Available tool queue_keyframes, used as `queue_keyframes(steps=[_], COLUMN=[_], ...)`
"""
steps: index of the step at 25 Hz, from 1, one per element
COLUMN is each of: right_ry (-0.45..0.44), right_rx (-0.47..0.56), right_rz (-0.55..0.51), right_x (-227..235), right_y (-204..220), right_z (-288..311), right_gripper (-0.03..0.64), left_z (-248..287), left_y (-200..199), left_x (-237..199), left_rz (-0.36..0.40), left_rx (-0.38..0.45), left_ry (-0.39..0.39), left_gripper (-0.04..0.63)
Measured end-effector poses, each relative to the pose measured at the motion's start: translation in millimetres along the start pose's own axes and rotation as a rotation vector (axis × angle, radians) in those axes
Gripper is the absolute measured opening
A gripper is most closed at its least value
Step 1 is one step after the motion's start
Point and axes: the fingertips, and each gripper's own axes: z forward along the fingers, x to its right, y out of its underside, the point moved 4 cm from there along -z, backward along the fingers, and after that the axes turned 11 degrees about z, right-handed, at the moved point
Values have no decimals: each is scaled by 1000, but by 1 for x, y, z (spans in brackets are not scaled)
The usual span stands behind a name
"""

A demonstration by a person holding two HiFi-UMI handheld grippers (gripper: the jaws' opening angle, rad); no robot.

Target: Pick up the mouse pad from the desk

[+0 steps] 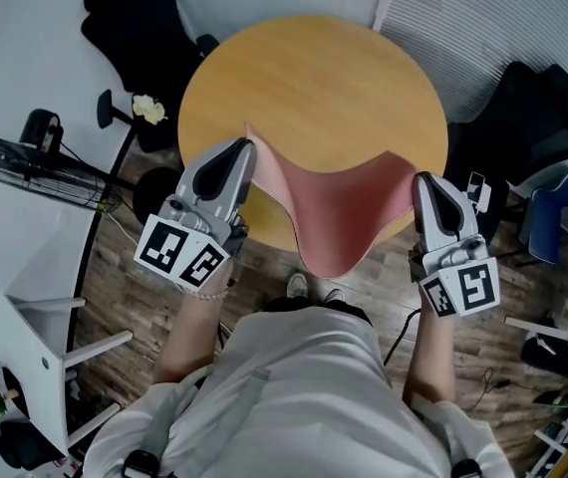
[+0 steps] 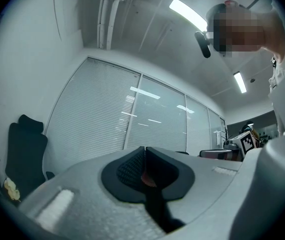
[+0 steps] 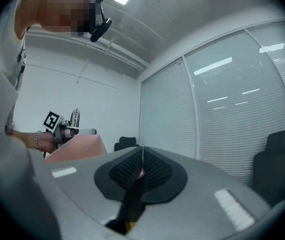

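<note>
Above round table (image 1: 314, 78), left hand-held gripper (image 1: 247, 149) and right hand-held gripper (image 1: 420, 183) each clamped tight on corner of pink mouse pad (image 1: 334, 207).

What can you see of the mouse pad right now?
The mouse pad is a thin, plain pink sheet, soft-looking and limp. It hangs between two corners, sagging into a U whose lowest part droops past the near edge of the round wooden table. The left hand-held gripper is shut on one upper corner, the right hand-held gripper on the other.
</note>
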Motion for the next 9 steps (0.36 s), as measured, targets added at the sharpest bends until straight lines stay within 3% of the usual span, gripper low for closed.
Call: queue_keyframes(steps=[9], right_ry=[-1], right_rx=[-1], right_rz=[-3], right_x=[-4], right_y=[1], right_z=[0], right_gripper=[11], left_z=[-3], left_y=[0], left_x=[0], left_rz=[-5], left_rx=[3], left_ry=[6], left_gripper=[12])
